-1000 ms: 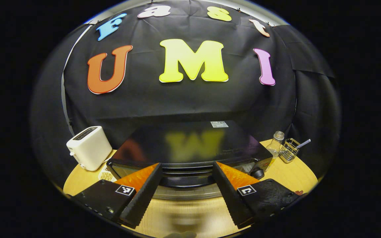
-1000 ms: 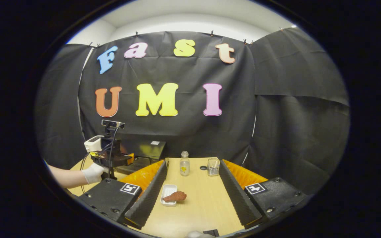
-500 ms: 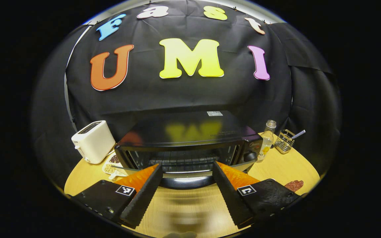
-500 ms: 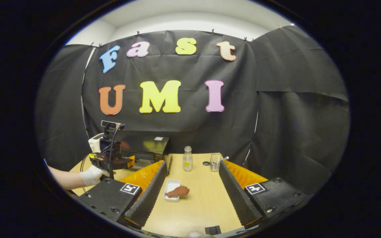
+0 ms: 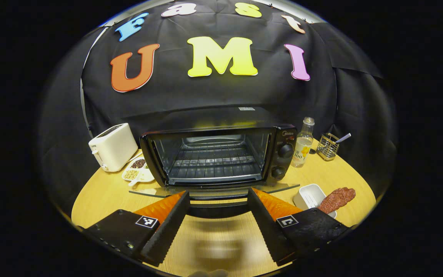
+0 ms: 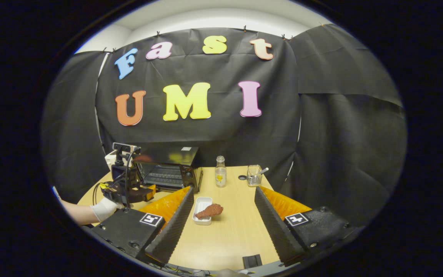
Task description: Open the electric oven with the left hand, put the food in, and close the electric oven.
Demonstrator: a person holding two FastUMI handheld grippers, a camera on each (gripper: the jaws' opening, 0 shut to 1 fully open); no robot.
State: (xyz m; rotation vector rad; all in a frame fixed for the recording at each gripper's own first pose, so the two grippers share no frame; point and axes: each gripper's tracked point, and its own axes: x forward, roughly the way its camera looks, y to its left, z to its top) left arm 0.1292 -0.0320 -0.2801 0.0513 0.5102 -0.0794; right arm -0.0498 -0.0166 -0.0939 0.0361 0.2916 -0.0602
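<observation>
Food (image 6: 210, 211) is your next concern: a reddish-brown piece lying half on a small white tray (image 6: 201, 205), on the desk (image 6: 229, 231) just right of the oven (image 5: 221, 154). It looks light and probably soft, maybe greasy, so you should take it across its thick middle with a gentle squeeze; judging by its overhang, it could slide off the tray if nudged. The tray looks light and would skate on the wood.

Your left claw (image 5: 217, 202) stands wide, its fingers either side of the door handle (image 5: 217, 209); whether they touch it you cannot tell. The glass door (image 5: 214, 189) lies folded down flat, and the rack (image 5: 214, 161) inside is bare.

Your right claw (image 6: 223, 196) is also wide and holds nothing, hovering short of the food with the tray between its fingers' line of sight.
</observation>
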